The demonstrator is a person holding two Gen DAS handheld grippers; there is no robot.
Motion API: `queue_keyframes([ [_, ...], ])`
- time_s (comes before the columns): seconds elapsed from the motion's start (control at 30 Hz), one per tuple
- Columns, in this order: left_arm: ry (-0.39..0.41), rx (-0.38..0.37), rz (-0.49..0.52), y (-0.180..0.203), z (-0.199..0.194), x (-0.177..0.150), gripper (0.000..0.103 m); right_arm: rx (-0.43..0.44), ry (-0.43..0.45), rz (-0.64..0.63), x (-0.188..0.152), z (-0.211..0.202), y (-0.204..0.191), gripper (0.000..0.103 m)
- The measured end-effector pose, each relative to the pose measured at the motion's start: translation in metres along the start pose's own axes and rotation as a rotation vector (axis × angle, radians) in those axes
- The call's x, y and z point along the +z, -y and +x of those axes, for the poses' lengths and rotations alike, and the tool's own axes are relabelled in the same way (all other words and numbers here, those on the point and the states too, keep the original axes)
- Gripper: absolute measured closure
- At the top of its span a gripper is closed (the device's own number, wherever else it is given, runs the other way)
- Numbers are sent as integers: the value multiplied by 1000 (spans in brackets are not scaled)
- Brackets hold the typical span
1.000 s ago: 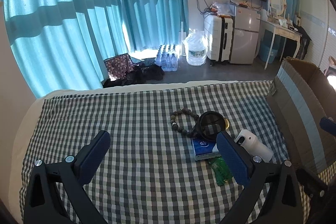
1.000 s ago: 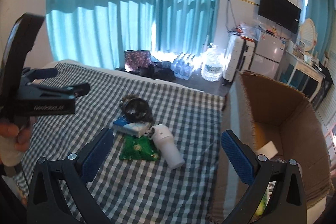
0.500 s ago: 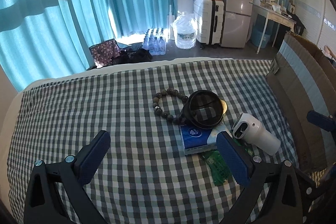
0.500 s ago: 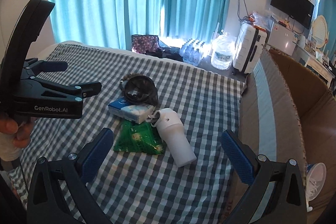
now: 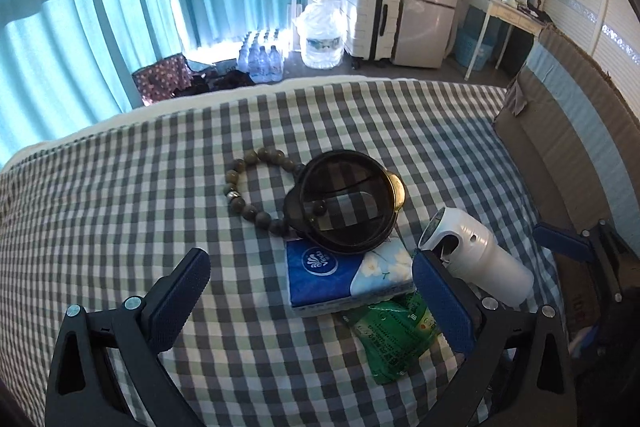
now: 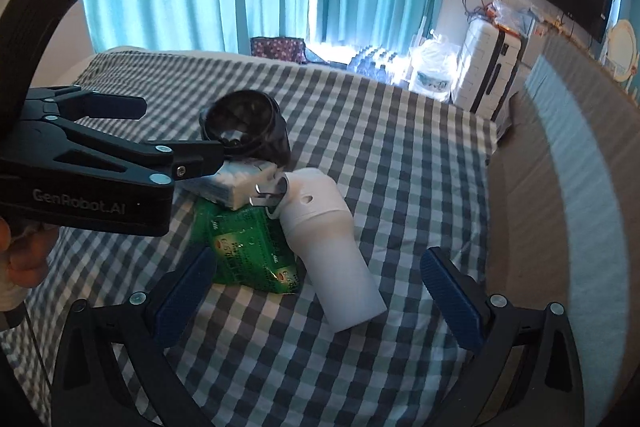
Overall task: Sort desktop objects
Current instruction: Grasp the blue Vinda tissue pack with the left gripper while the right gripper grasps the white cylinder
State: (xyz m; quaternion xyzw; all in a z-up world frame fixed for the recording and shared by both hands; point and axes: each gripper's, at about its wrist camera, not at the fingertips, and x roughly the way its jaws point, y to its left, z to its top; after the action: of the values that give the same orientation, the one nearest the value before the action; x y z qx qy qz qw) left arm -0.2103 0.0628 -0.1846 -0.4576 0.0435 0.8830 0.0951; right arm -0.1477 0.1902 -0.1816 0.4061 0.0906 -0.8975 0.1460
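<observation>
My left claw (image 5: 310,285) is spread wide and holds nothing, hovering over the tissue pack (image 5: 344,273), which lies between its fingers on the checked bed (image 5: 120,187). My right claw (image 6: 316,287) is also spread and empty, the white bottle (image 6: 332,247) lying between its fingers beside the green packet (image 6: 248,247).

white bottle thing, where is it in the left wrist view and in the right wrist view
Left wrist view: the white bottle lies at centre right, just beyond the left tool's right finger, angled toward the lower right.
Right wrist view: the same bottle lies at the centre of the picture, between and beyond the right tool's fingers.
Shared landmark: the green packet beside it, partly under the tissue pack.
</observation>
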Motion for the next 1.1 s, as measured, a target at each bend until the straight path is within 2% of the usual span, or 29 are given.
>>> queue_keyframes([
  [0.2,-34,-60,-38,-4,12,-2,0,11,-24,6,-6,13,0,1],
  [0.37,-36,-71,-38,-5,19,-2,0,26,-21,14,-4,14,1,1],
  [0.53,-115,-88,-88,-13,40,-10,1,21,-15,12,2,19,4,1],
  [0.6,-109,-100,-92,-14,43,-16,2,19,-16,5,4,19,4,1],
  [0.67,-94,-92,-82,-12,40,-20,9,1,-19,-22,5,21,2,1],
  [0.73,-79,-115,-80,-12,35,-23,33,7,-16,-21,5,22,3,1],
  [0.9,-69,-148,-87,-23,30,-28,36,14,-5,-12,5,24,6,1],
  [1.1,-43,-122,-92,-32,19,-21,45,15,-12,-2,3,30,9,1],
])
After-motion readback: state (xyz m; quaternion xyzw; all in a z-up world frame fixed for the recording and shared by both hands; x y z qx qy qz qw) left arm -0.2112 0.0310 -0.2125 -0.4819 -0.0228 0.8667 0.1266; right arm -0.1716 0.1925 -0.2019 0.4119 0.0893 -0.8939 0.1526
